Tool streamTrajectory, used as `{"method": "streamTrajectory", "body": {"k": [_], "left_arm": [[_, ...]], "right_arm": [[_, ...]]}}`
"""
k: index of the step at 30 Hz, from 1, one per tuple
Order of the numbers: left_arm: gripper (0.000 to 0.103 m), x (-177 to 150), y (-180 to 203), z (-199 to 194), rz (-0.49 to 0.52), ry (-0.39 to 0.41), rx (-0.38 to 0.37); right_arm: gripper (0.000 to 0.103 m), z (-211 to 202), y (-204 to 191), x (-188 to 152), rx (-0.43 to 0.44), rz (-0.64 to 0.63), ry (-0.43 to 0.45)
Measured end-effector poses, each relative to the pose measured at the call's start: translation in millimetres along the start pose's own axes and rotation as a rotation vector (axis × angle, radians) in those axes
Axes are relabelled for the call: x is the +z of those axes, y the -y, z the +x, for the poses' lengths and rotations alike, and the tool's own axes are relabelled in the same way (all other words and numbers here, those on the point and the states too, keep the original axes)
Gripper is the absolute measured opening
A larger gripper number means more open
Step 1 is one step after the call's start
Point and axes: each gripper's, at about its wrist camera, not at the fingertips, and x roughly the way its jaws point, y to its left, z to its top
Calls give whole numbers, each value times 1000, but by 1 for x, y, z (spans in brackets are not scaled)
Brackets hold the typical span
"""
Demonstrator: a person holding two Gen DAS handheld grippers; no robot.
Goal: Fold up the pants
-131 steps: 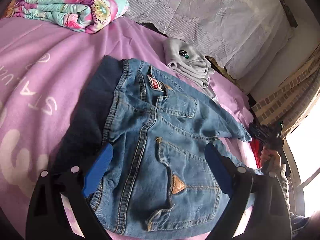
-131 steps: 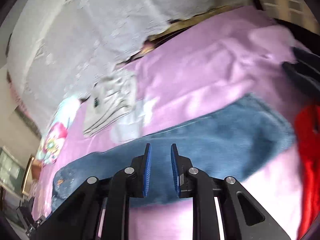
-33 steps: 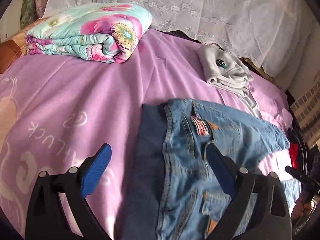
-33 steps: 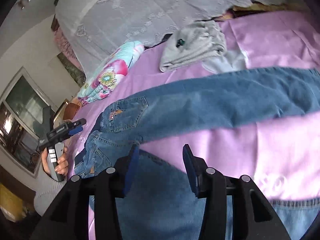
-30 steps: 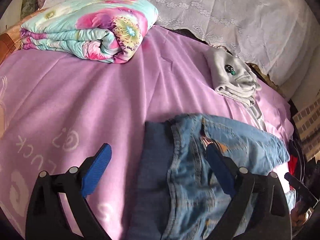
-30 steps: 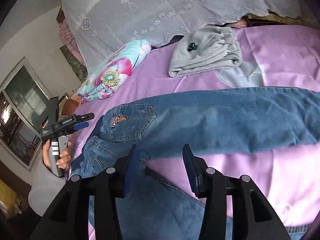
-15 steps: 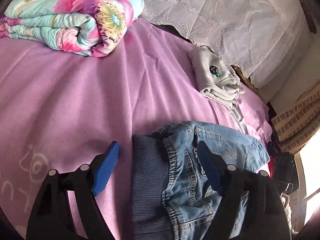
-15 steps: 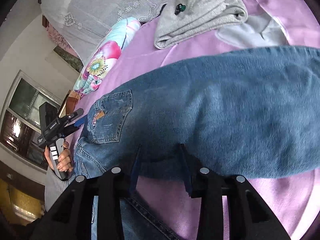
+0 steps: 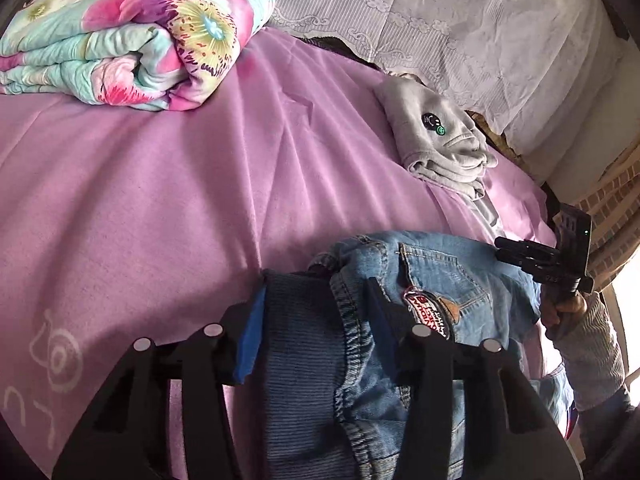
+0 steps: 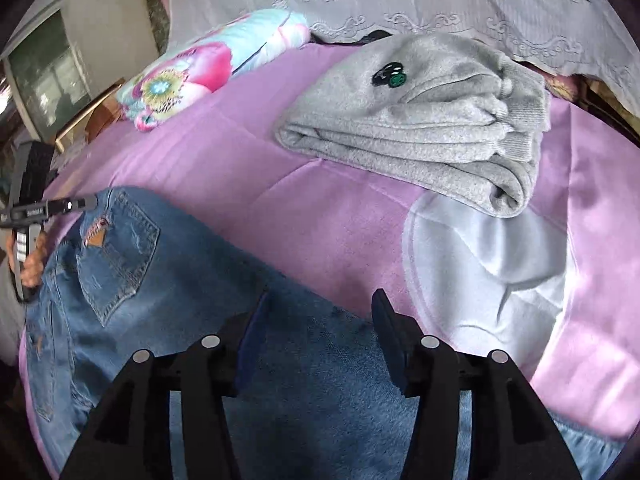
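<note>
While left tongs (image 9: 316,328) are straddling jeans (image 9: 432,280) waistband, spread, not yet pinching, right tongs (image 10: 320,324) are hovering spread over leg on purple bed (image 9: 160,200). Advising: bite both layers, keeping edges aligned.

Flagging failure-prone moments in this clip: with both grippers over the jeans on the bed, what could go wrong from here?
The left gripper straddles only the ribbed waistband of the jeans; closing may pinch one layer, leaving the denim behind. The right gripper sits open over the leg near its edge, so it might catch the purple sheet too. The folded grey garment lies close and a swept leg could disturb it.
</note>
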Motion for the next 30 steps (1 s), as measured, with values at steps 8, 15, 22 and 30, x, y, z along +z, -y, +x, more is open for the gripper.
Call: {"method": "streamTrajectory", "body": {"k": [8,15,22,30], "left_arm": [[44,1,2,-4,11,28,-14],[7,-8,8,-33,24,105,-9],[7,-67,26,-116,32,217,-118],[79,-190,2,-160,-160,154,-151]], "right_arm": [[11,-2,-21,-11,-18,-62,21],[5,-102,-105,-52,-221,-153,183],[5,-188,-198,-163,-239,-156,270],[6,-155,-221,-249,-197,-21,171]]}}
